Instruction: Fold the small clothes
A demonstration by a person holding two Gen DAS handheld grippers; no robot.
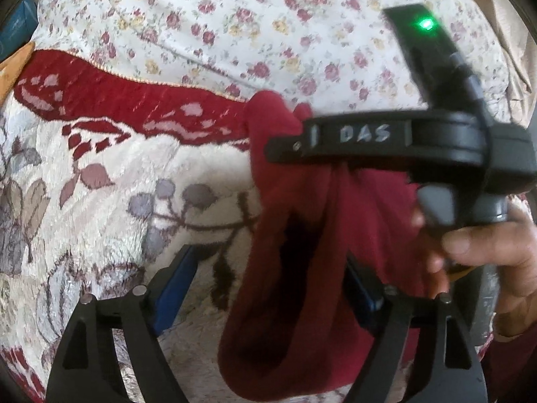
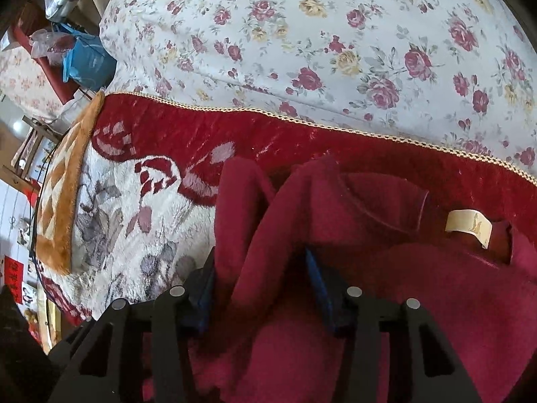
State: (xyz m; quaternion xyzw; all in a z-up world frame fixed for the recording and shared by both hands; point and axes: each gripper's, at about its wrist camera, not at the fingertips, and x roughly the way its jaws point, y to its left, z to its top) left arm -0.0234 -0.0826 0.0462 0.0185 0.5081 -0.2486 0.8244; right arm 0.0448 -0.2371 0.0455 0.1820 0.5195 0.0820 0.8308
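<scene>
A dark red fleece garment (image 2: 386,285) with a cream neck label (image 2: 468,226) lies bunched on a plush blanket (image 2: 134,218). In the right wrist view my right gripper (image 2: 260,258) is shut on a raised fold of it, and both blue pads (image 2: 204,285) press the fabric. In the left wrist view that right gripper (image 1: 295,144) lifts the garment (image 1: 369,201), held by a hand (image 1: 486,252). The cloth hangs down between the fingers of my left gripper (image 1: 268,268), which stands wide open. Its left pad (image 1: 174,288) is clear of the fabric.
The cream and red flowered blanket (image 1: 117,184) covers the near bed, with a rose-print sheet (image 2: 302,33) behind it. An orange-brown mat (image 2: 63,201) lies at the blanket's left edge. A blue bag (image 2: 87,60) and clutter sit beyond the bed's left corner.
</scene>
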